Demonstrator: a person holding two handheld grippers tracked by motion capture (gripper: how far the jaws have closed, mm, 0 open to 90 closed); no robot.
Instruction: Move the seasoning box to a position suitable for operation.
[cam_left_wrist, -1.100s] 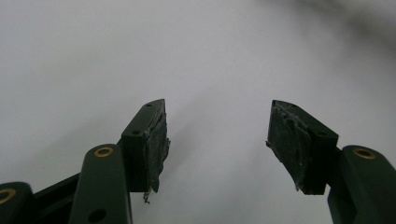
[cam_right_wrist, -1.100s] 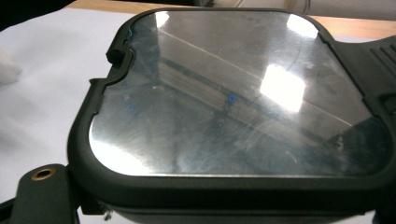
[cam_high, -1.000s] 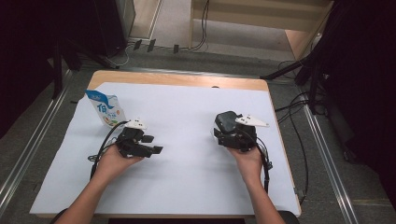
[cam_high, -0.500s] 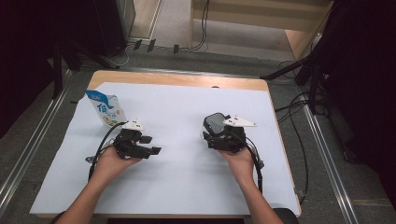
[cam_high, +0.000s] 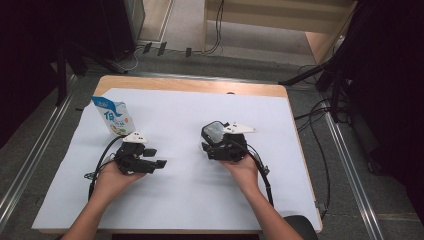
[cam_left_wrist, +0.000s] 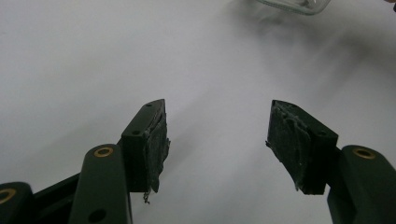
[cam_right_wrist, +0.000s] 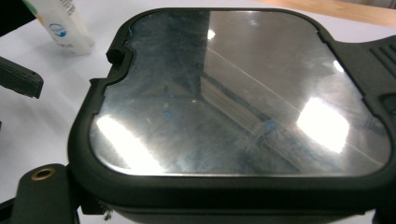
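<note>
White paper is covering most of the wooden table in the high view. A white and blue carton is standing upright near the far left corner. Just in front of it the person's left hand is holding the left tool, its jaws pointing right across the paper. The right hand is gripping the right tool, which is carrying a dark square lid near the table's middle.

From the left gripper view, the left tool is sitting released, jaws wide apart over bare paper, nothing between them.

From the right gripper view, the right tool is clenching the lid, whose shiny clear panel is reflecting lights; the carton is showing at upper left
</note>
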